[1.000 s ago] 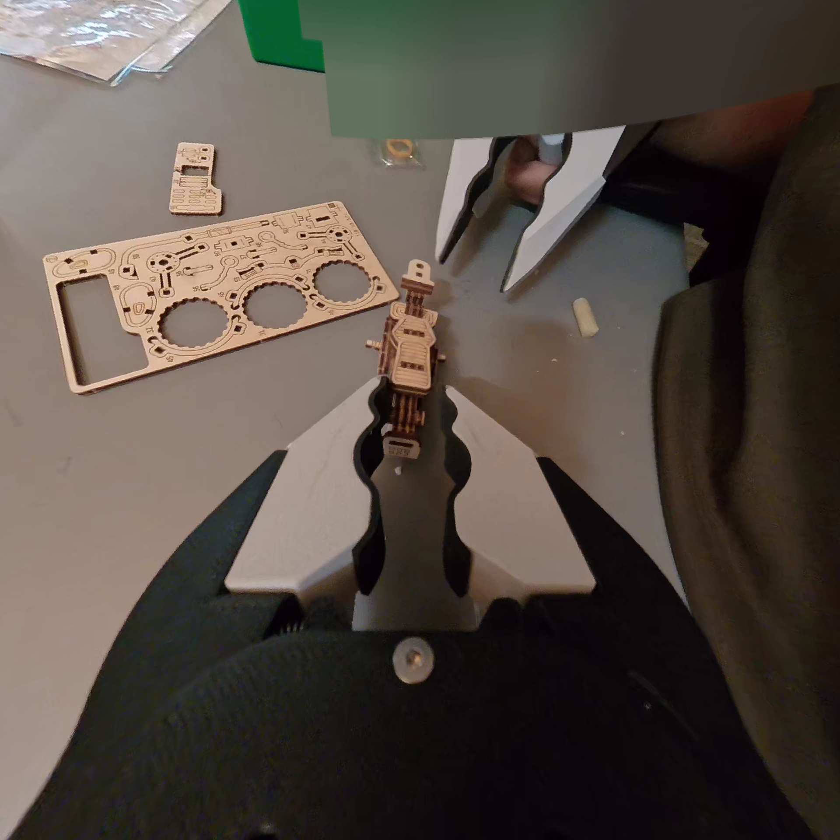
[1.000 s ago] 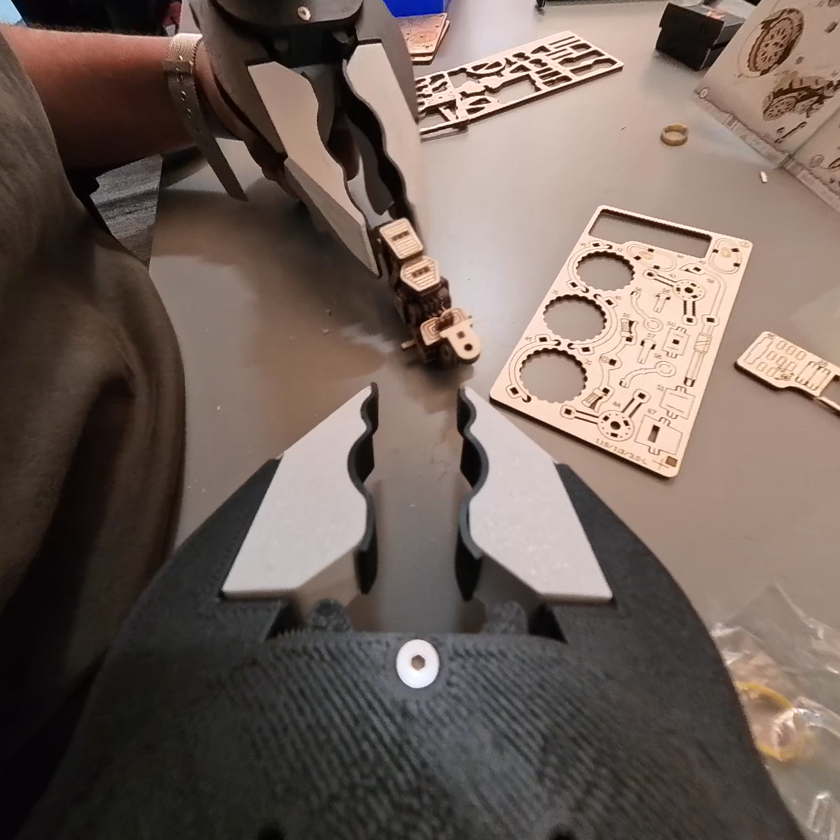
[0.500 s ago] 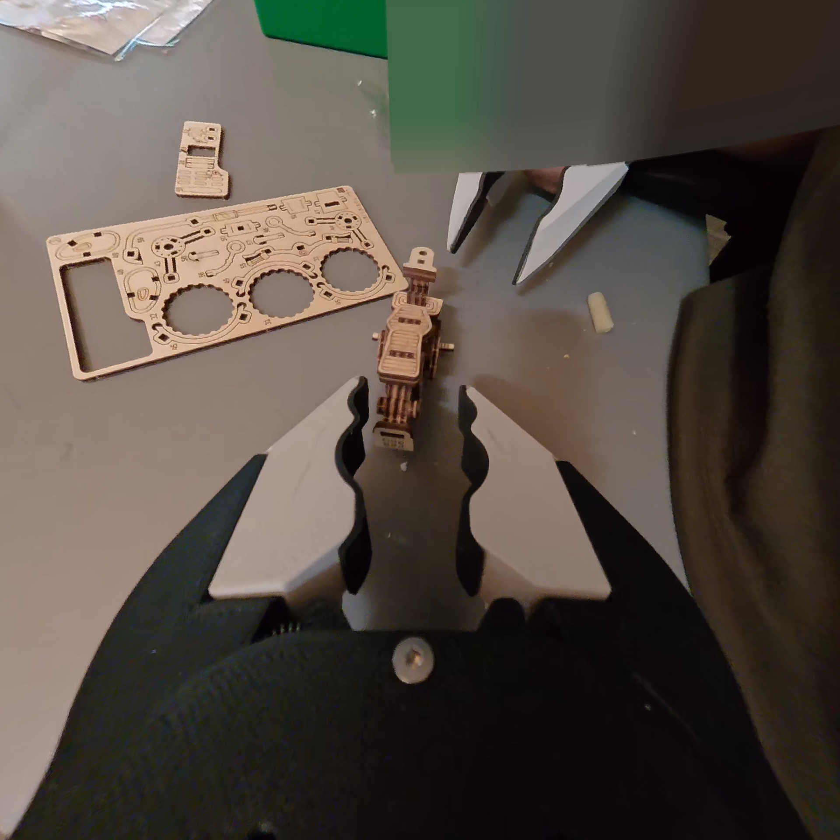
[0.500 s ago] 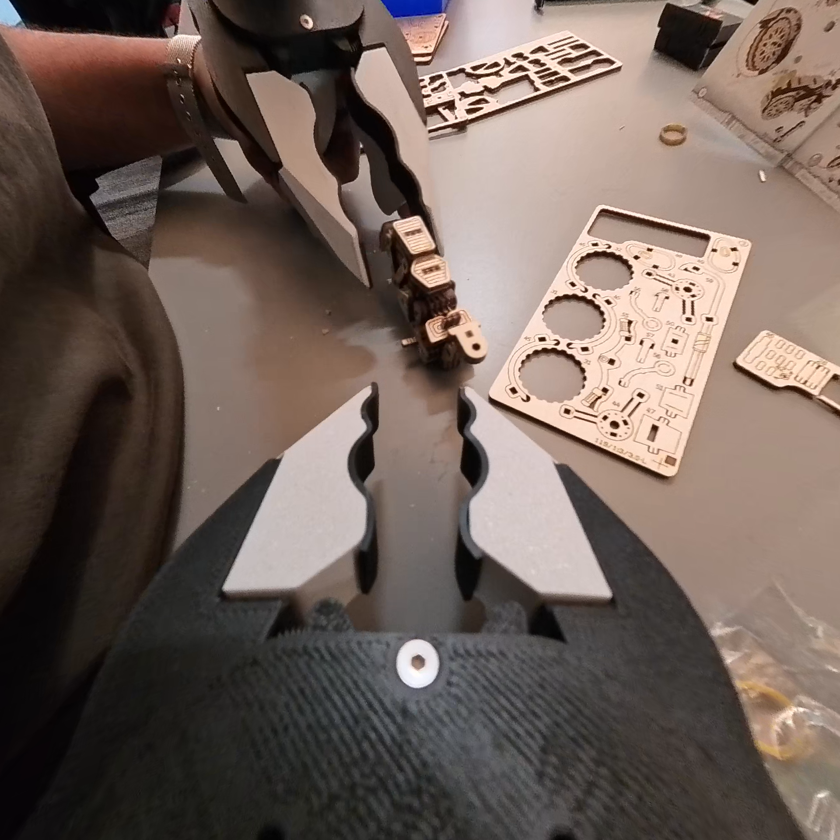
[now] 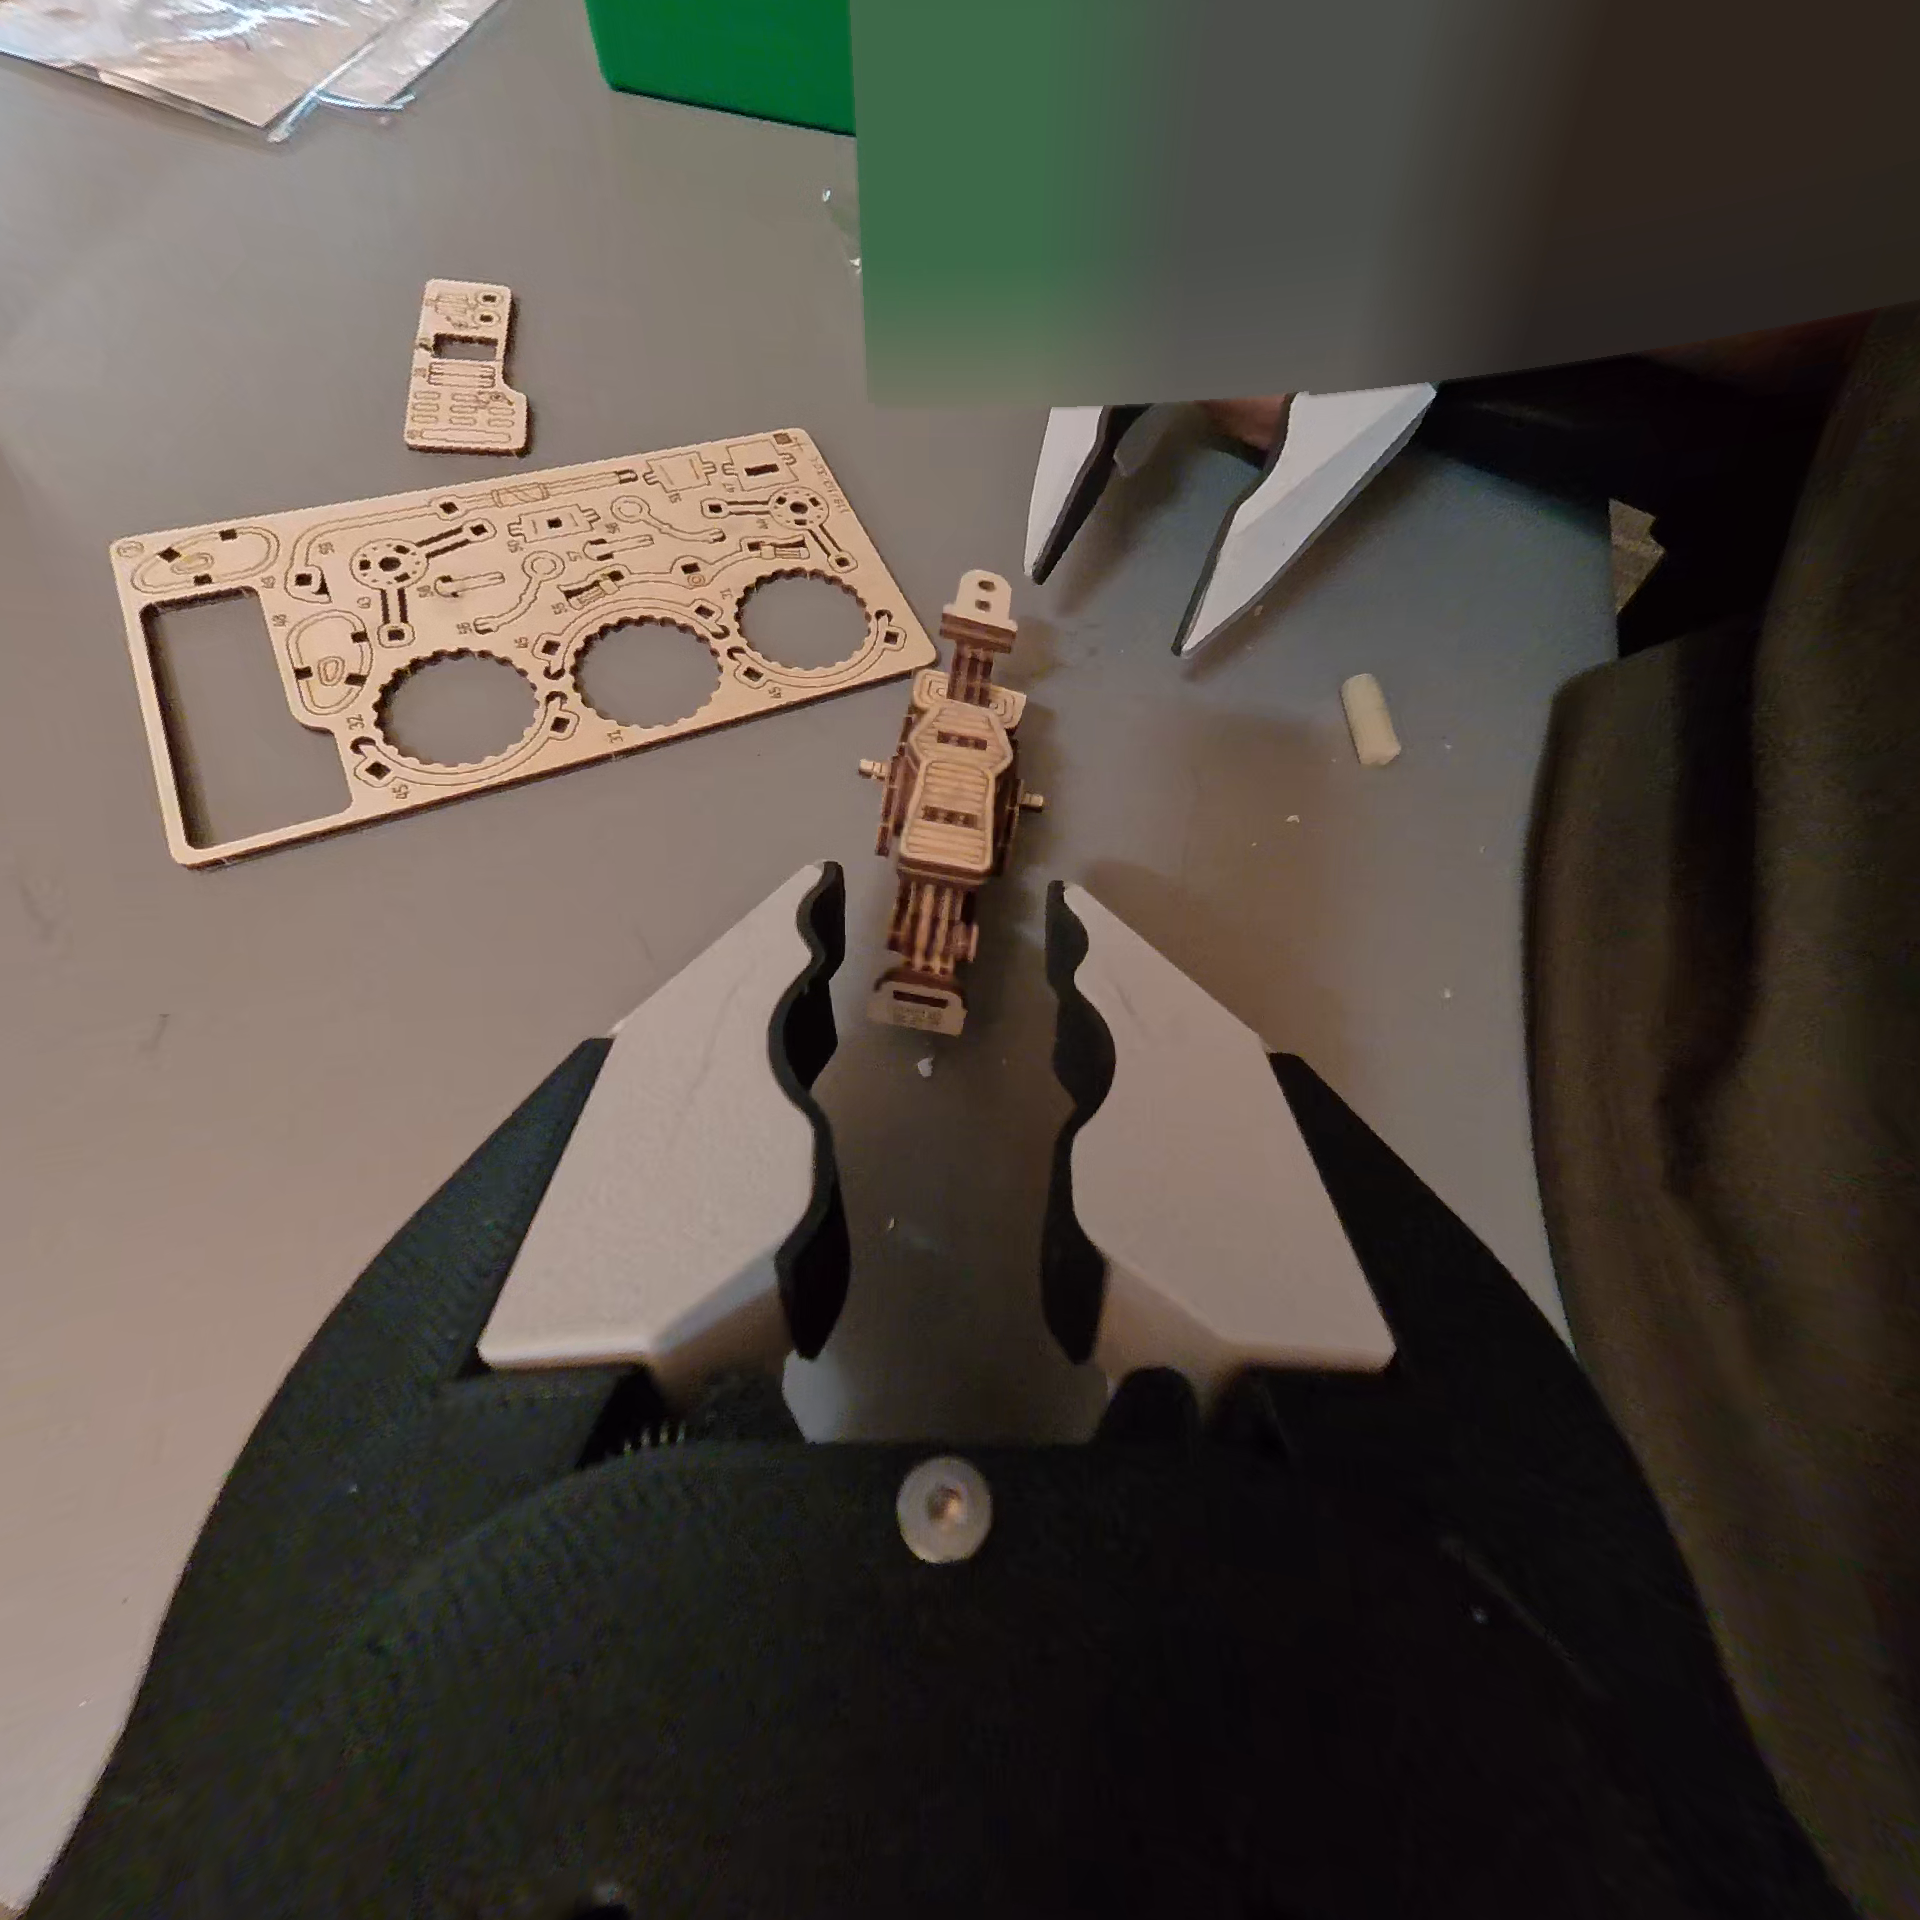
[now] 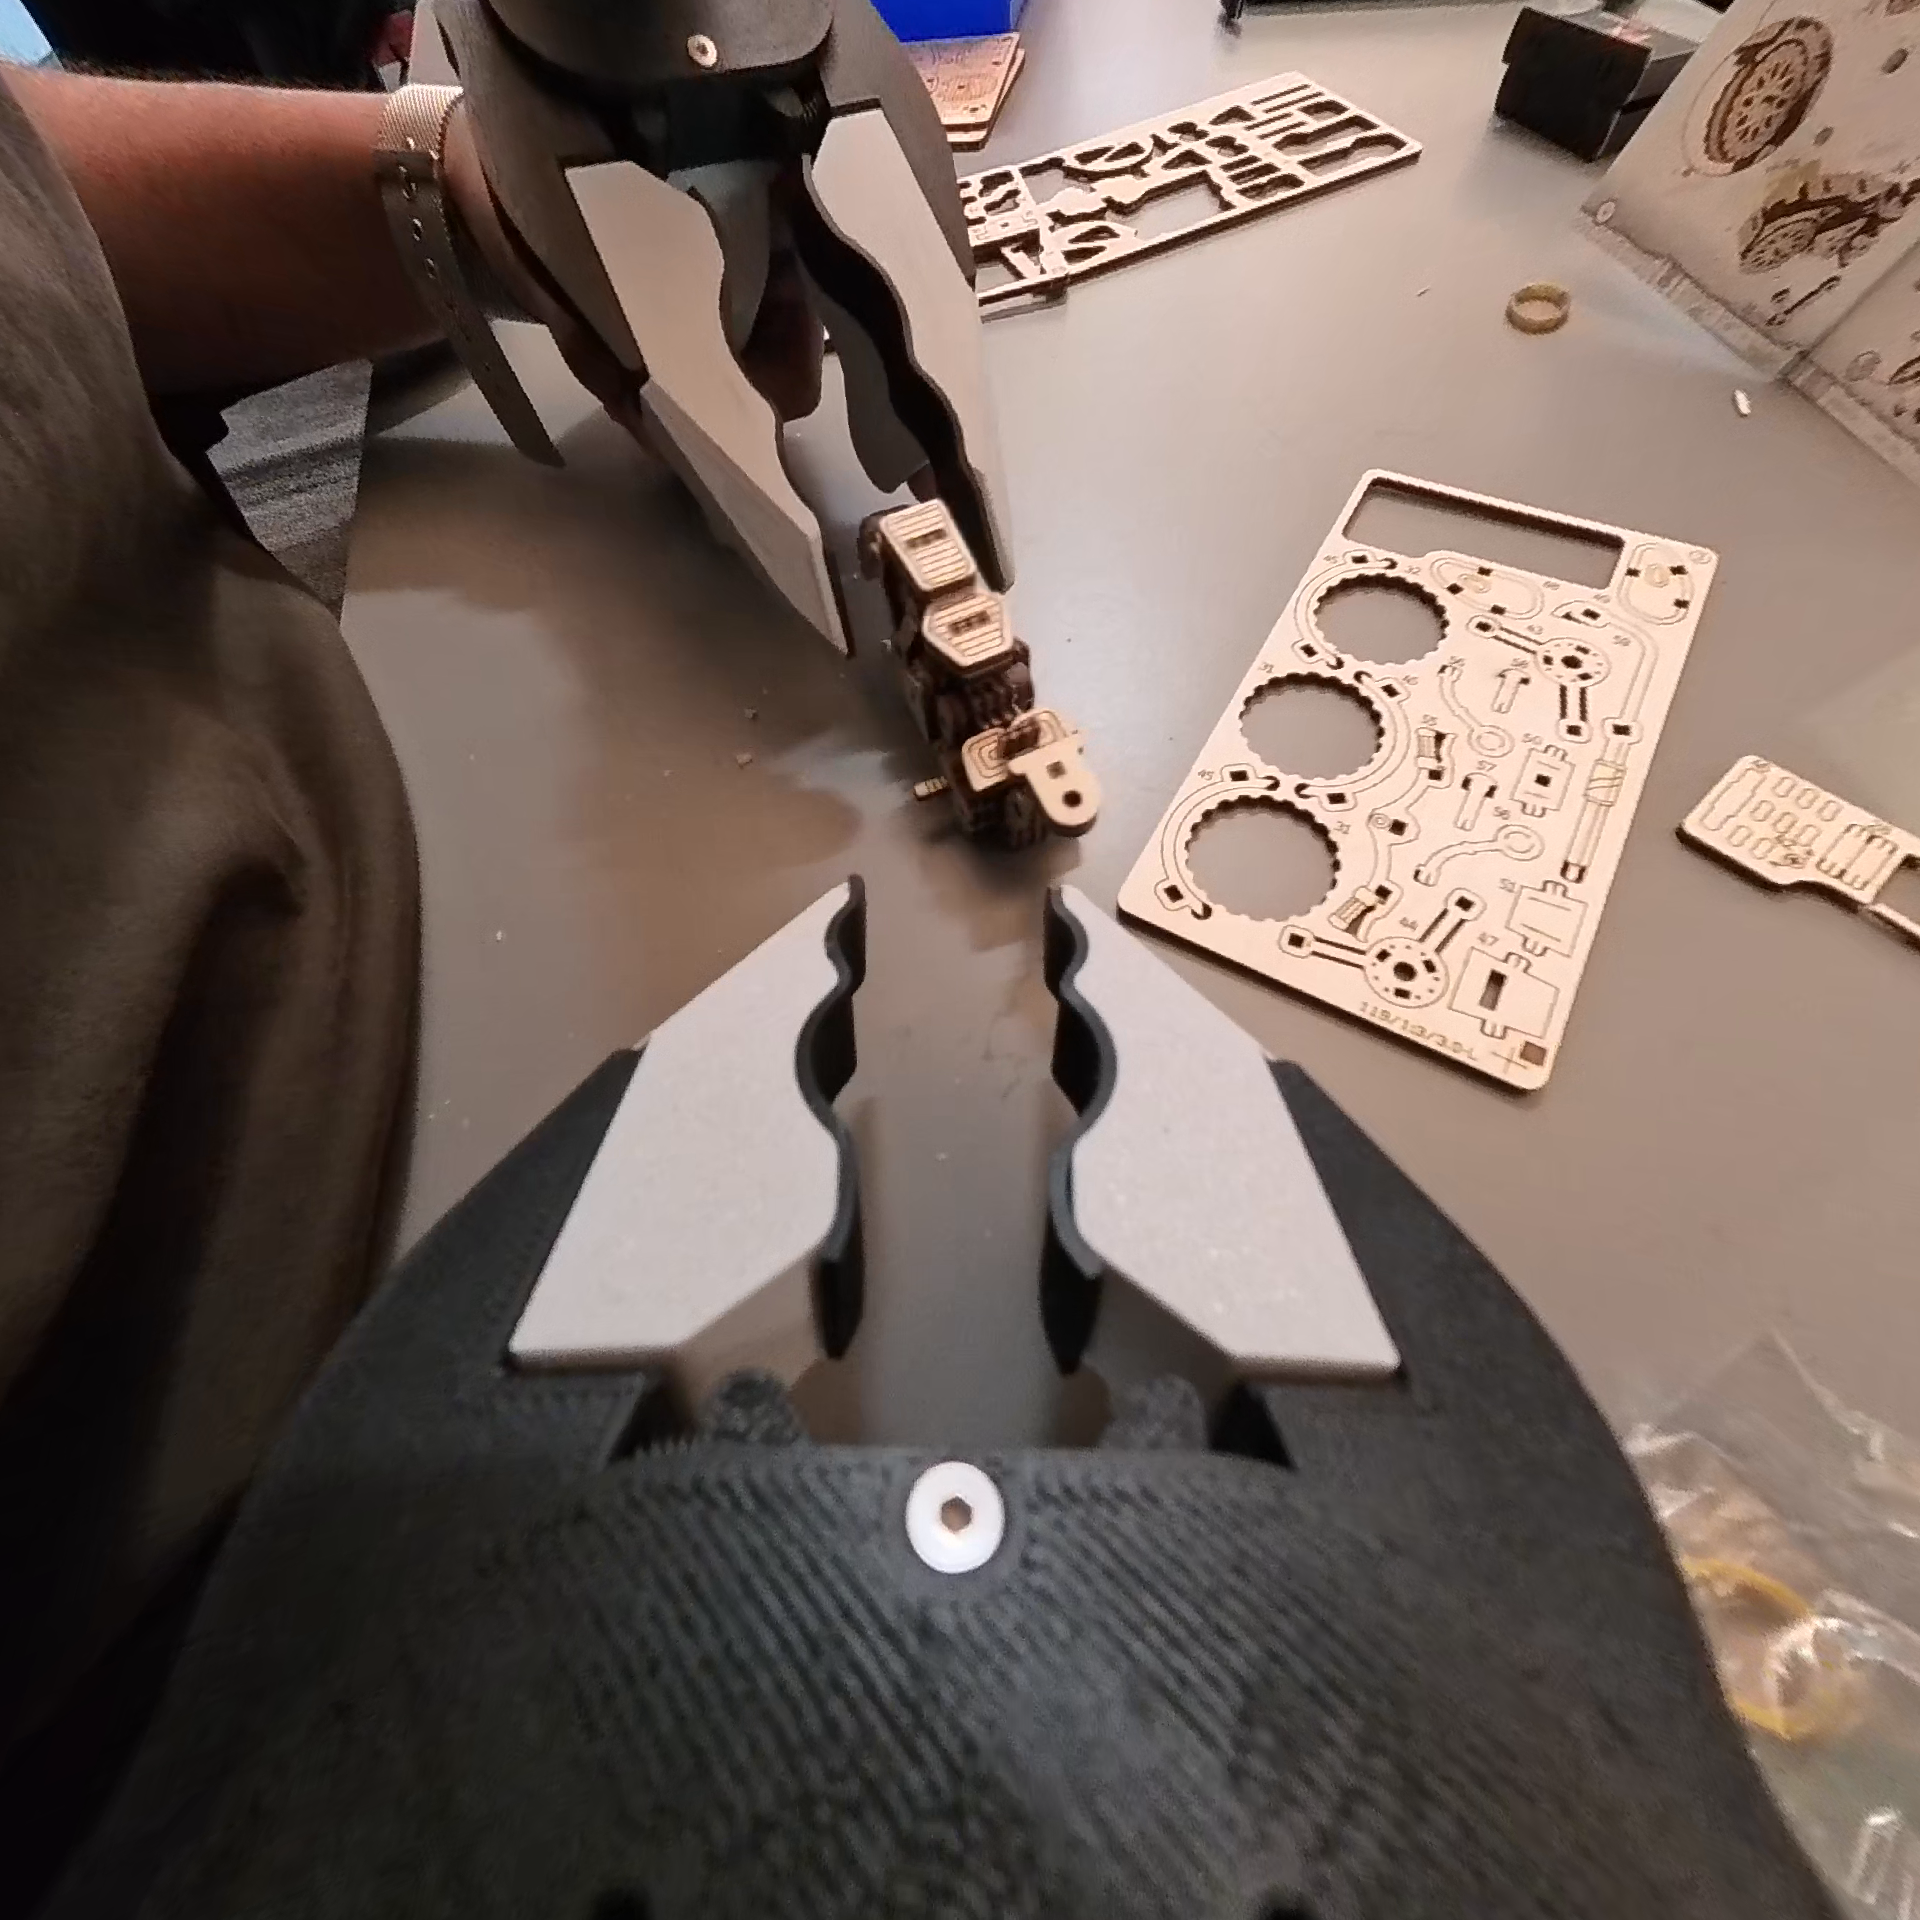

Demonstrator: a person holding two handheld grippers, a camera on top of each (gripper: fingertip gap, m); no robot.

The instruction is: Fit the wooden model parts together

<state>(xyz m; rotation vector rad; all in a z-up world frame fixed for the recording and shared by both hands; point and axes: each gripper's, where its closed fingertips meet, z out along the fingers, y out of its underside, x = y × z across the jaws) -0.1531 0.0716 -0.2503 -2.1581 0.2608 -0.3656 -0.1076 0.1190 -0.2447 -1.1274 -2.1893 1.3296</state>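
left wrist view: the wooden model is being left standing on the grey table, just beyond the spread, empty fingers of the left gripper, probably so it can be re-gripped; its long axis is running near to far, tab end far. the parts sheet is lying to its left.

right wrist view: the right gripper is being held parted and empty, near the model's tab end.
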